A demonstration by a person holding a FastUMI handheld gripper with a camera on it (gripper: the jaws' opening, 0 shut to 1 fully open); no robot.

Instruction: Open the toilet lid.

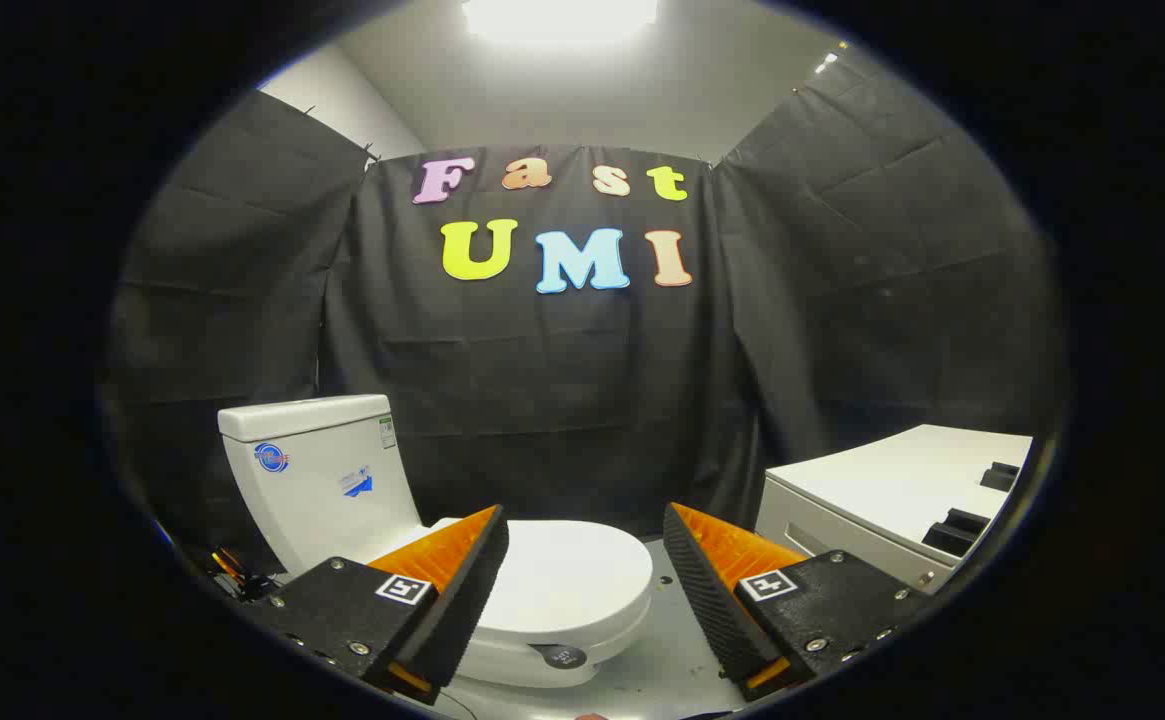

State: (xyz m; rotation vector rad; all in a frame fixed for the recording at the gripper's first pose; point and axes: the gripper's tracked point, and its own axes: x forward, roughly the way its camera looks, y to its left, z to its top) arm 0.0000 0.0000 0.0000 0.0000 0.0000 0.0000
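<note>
Gripper view looks slightly down and forward across the booth, and going from the left of the frame: the tank [317, 480] stands at lower left against the black cloth wall, a few loose wires [232, 572] lying on the floor at its foot. Just right of it, at lower centre, the lid [567, 580] lies flat and closed on the bowl, its rounded front edge turned toward the lower right of the frame. That closed lid is why the tool [585, 580] is held as it is: fingers spread wide apart, nothing between them but open air, the left finger [457, 590] crossing in front of the lid's hinge side and the right finger [707, 600] out past its front rim, over bare floor [662, 665]. I'd judge the tool is being lined up above and short of the lid, not touching it, so a finger can come down under the front lip. The pose looks level, tilted a little downward. At lower right sits a white cabinet [892, 490] with dark handles, well apart from the toilet.
</note>
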